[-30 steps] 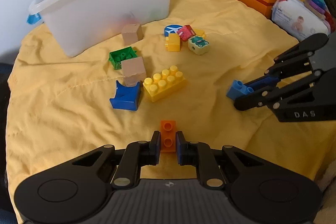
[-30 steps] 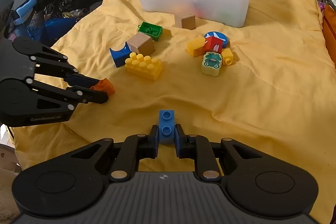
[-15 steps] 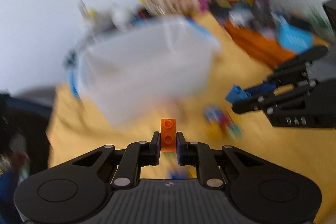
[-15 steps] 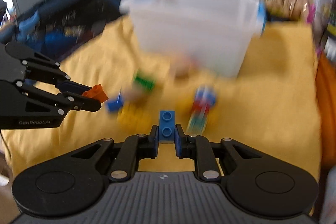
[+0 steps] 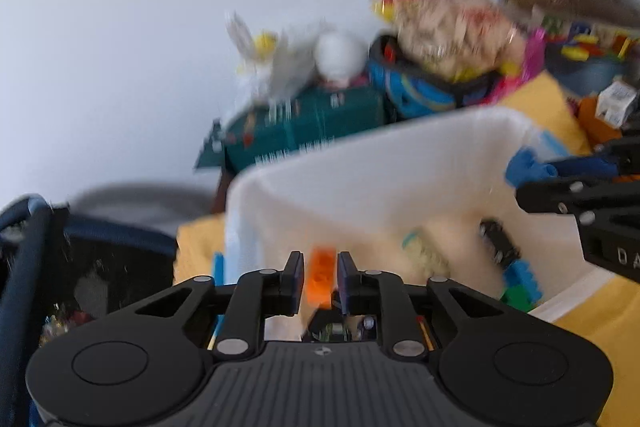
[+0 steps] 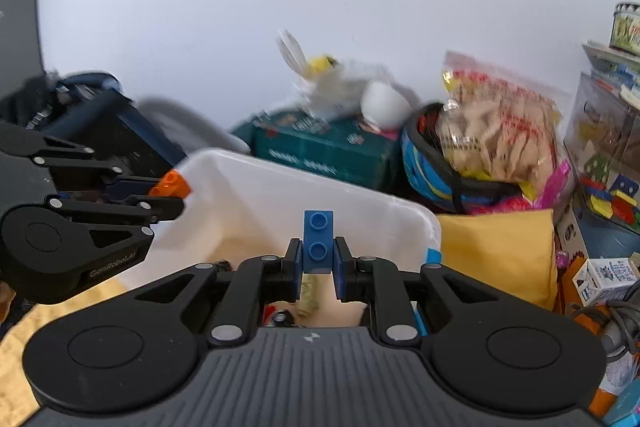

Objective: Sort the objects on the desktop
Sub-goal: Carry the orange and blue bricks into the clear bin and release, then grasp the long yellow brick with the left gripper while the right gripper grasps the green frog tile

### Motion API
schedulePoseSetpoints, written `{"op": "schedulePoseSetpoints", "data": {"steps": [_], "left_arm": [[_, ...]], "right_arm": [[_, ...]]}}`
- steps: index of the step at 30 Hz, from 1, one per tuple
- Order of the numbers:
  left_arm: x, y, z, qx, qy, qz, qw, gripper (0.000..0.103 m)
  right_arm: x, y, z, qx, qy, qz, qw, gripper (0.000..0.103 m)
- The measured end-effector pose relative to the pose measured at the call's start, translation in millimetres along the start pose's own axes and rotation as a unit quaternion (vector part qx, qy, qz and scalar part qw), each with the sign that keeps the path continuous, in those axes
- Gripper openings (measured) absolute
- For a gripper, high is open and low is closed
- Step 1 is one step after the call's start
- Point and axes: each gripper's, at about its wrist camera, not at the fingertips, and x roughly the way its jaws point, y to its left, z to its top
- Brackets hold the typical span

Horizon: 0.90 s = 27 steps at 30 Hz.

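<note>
Both grippers poised over the white bin, each carrying one brick for sorting.

The left gripper [image 5: 319,277] is pinching an orange brick [image 5: 320,281] between its pads, while the right gripper [image 6: 318,263] is pinching a blue brick [image 6: 318,241] upright, studs facing the camera. Each brick sits over the open mouth of the white bin [image 6: 280,187], whose far rim lies just ahead of the fingertips, so that a release would likely drop it inside. Below the left gripper, blurred pieces already lie on the bin floor, among them green and blue bricks [image 5: 520,287]. The left view is motion-blurred, so fine contact there cannot be told. Holding both loads above the opening suggests that the drop is the step in hand.
</note>
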Motion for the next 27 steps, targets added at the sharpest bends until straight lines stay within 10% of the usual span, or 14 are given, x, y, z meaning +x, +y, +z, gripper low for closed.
{"op": "schedulePoseSetpoints", "data": {"steps": [6,16,27], "left_arm": [[-17,0,-12,-0.004,0.006,0.019,0.9998,0.067],[-92,18,-96,-0.094,0.019,-0.048,0.9943,0.081],[-83,-42,-219,-0.051,0.163,-0.139,0.9755,0.079]], "right_arm": [[16,-4,-16,0.009,0.046,0.006,0.999,0.031],[-68,-8,-43,0.003,-0.048,0.04,0.998,0.046],[-47,8,-199,0.045,0.16,0.068,0.984,0.036]]}}
